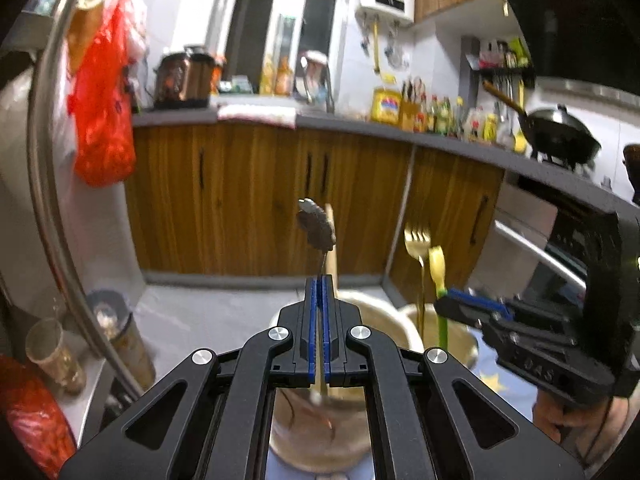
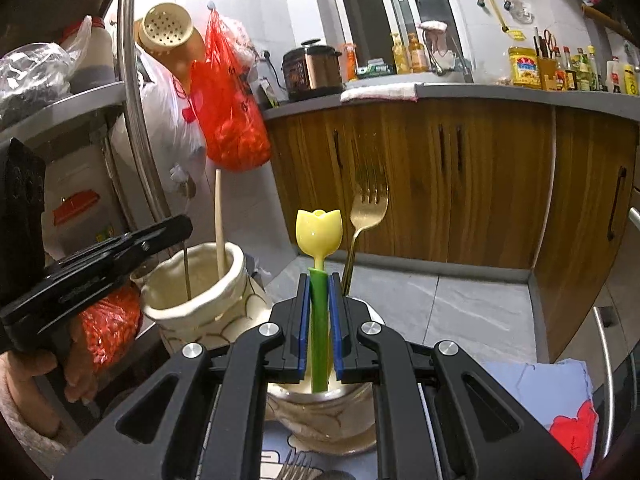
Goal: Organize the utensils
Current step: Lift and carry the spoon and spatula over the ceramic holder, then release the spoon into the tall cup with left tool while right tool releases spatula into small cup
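On the near surface stand two cream ceramic holders; no label on them can be read. One holder (image 2: 200,292) holds a wooden stick (image 2: 219,224), the other holder (image 2: 324,416) a gold fork (image 2: 366,212). Over the first, the left gripper (image 1: 319,280) pinches a metal spoon (image 1: 316,226) by its handle. Over the second, the right gripper (image 2: 319,280) clamps a tulip-topped utensil (image 2: 319,236) by its green stem.

The spoon's (image 1: 317,227) lower handle vanishes between the left tongs (image 1: 319,284), and its bowl is blurred. The green stem (image 2: 319,320) runs hidden into the right-hand jar (image 2: 352,416). More fork tines (image 2: 296,469) are cut off by the bottom edge of the right wrist view.
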`<state>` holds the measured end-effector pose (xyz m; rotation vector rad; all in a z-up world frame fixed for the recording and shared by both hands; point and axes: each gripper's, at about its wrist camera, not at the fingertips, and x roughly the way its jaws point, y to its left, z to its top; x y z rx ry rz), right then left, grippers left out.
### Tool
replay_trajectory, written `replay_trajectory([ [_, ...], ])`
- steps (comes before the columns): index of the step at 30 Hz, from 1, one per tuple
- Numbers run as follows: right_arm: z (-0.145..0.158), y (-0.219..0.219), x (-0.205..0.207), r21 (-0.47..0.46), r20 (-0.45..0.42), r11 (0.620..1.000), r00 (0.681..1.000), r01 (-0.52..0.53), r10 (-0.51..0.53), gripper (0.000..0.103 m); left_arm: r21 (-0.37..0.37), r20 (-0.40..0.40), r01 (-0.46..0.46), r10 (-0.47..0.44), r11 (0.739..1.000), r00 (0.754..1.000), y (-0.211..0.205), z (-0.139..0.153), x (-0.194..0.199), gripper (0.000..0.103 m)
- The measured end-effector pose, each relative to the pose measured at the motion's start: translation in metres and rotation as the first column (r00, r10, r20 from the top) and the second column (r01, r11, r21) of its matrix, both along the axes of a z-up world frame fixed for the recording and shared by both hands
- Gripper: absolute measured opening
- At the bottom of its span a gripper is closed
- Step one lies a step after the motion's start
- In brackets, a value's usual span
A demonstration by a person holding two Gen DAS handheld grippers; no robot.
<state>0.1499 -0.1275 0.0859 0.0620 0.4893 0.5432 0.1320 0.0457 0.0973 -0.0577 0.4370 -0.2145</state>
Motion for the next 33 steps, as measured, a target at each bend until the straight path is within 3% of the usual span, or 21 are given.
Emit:
replay_trajectory([
  [6, -0.004, -0.002, 0.004, -0.002, -0.039, 1.000, 0.999, 0.008, -0.008, 0.009, 0.057, -0.051, 0.031, -0.028, 0.998, 0.998, -0.013, -0.005, -0.003, 0.002],
  [11, -0.006, 0.002, 0.006, -0.018, -0.048, 1.000, 0.999, 0.007, -0.008, 0.009, 0.062, -0.079, 0.016, -0.011, 0.998, 0.997, -0.012, -0.009, 0.002, 0.002],
  [26, -0.008, 0.005, 0.010, -0.024, -0.070, 0.999, 0.997, 0.022, -0.023, 0.010, 0.093, -0.072, -0.001, 0.008, 0.996, 0.997, -0.017, -0.007, 0.000, 0.002],
  [28, -0.007, 0.005, 0.009, -0.018, -0.067, 1.000, 0.998, 0.017, -0.018, 0.011, 0.094, -0.062, -0.001, 0.007, 0.996, 0.998, -0.018, -0.006, -0.002, 0.004],
  [30, -0.004, 0.003, 0.007, -0.008, -0.059, 1.000, 0.998, 0.015, -0.015, 0.021, 0.093, -0.048, 0.001, 0.003, 0.996, 0.999, -0.018, -0.003, -0.006, 0.010],
  [33, 0.002, -0.002, -0.002, 0.001, -0.042, 1.000, 0.999, 0.022, -0.022, 0.024, 0.100, -0.023, 0.000, 0.003, 0.995, 1.000, -0.020, 0.002, -0.015, 0.013],
])
